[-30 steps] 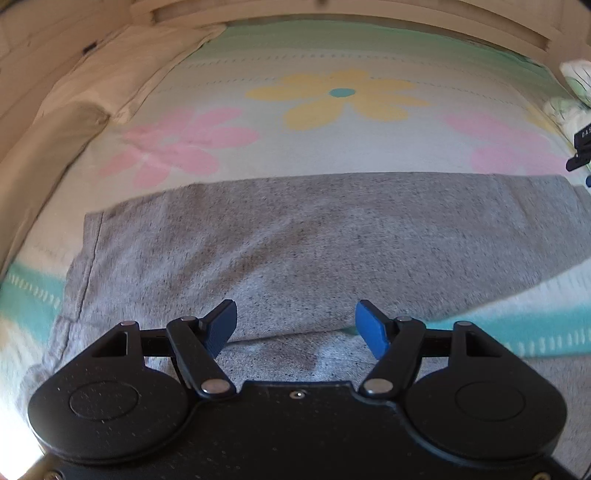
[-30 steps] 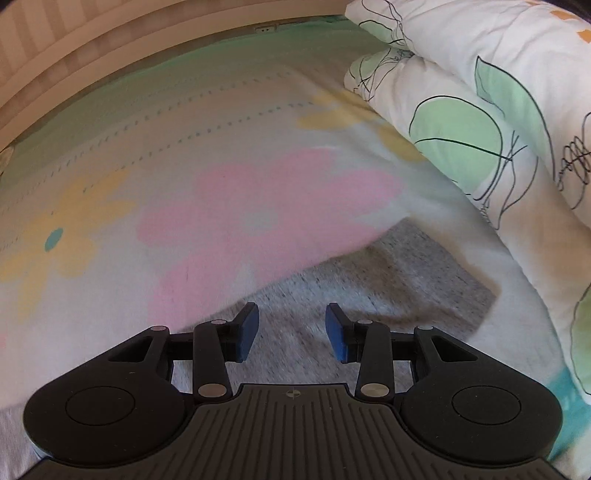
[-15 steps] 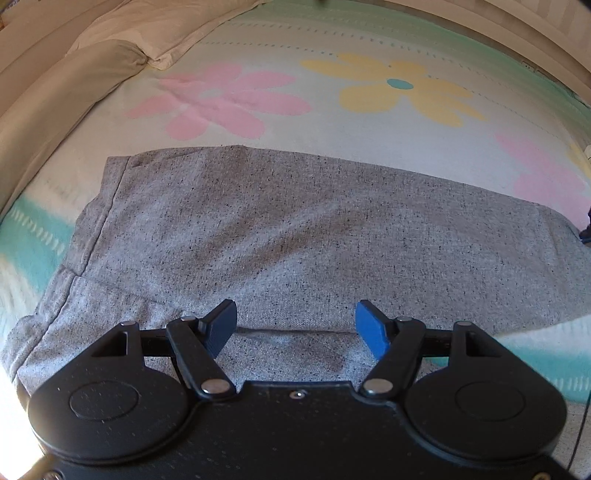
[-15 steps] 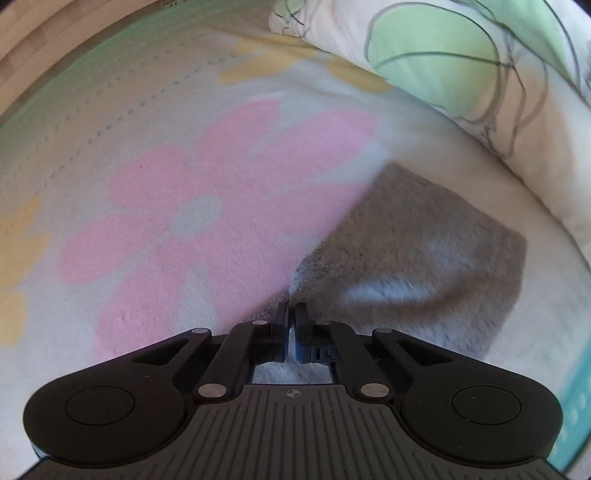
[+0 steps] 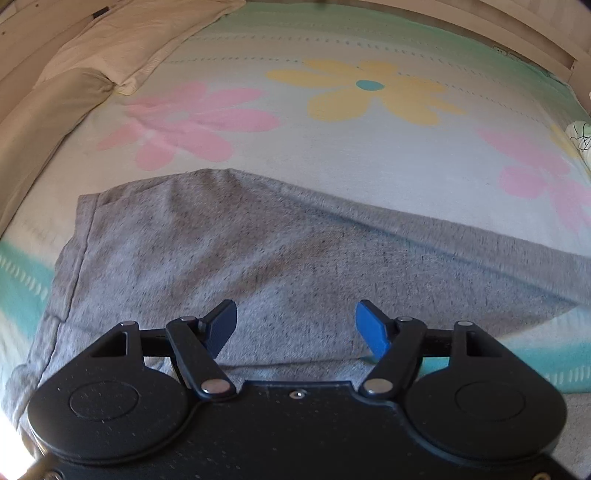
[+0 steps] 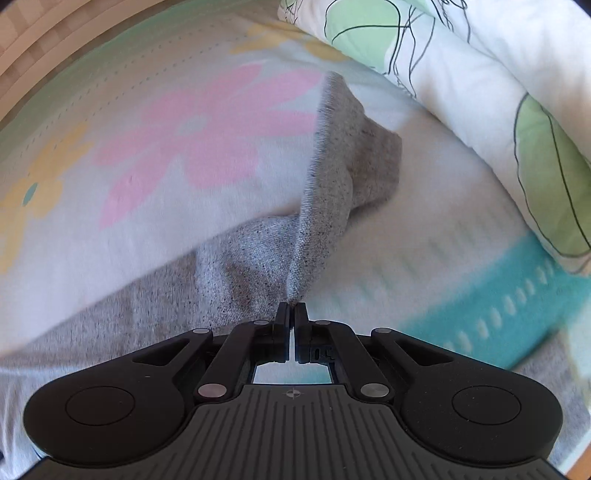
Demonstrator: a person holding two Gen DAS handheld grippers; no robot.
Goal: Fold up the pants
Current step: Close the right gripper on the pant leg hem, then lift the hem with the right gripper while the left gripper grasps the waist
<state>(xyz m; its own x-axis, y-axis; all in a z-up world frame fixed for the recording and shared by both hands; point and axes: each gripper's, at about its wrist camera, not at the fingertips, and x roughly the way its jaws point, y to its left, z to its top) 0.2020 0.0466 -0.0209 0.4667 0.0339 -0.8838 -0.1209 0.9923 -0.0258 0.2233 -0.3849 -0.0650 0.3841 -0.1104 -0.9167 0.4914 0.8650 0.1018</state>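
Note:
Grey marl pants (image 5: 258, 251) lie folded lengthwise across a flowered bedspread (image 5: 332, 147), waistband at the left. My left gripper (image 5: 295, 325) hovers open over the upper part of the pants, with only flat cloth below its blue fingertips. In the right wrist view the leg end of the pants (image 6: 332, 192) is lifted off the bed and hangs bunched from my right gripper (image 6: 292, 306), which is shut on a pinch of the hem. The rest of the leg (image 6: 147, 306) trails away to the lower left.
A white duvet with green leaf print (image 6: 480, 92) is piled along the right of the bed. Beige pillows (image 5: 92, 66) lie at the far left. A wooden bed frame (image 5: 480, 26) runs along the far edge.
My right gripper closed on the leg hem and has pulled it up off the bed. The left gripper drifted a little over the pants and stayed open.

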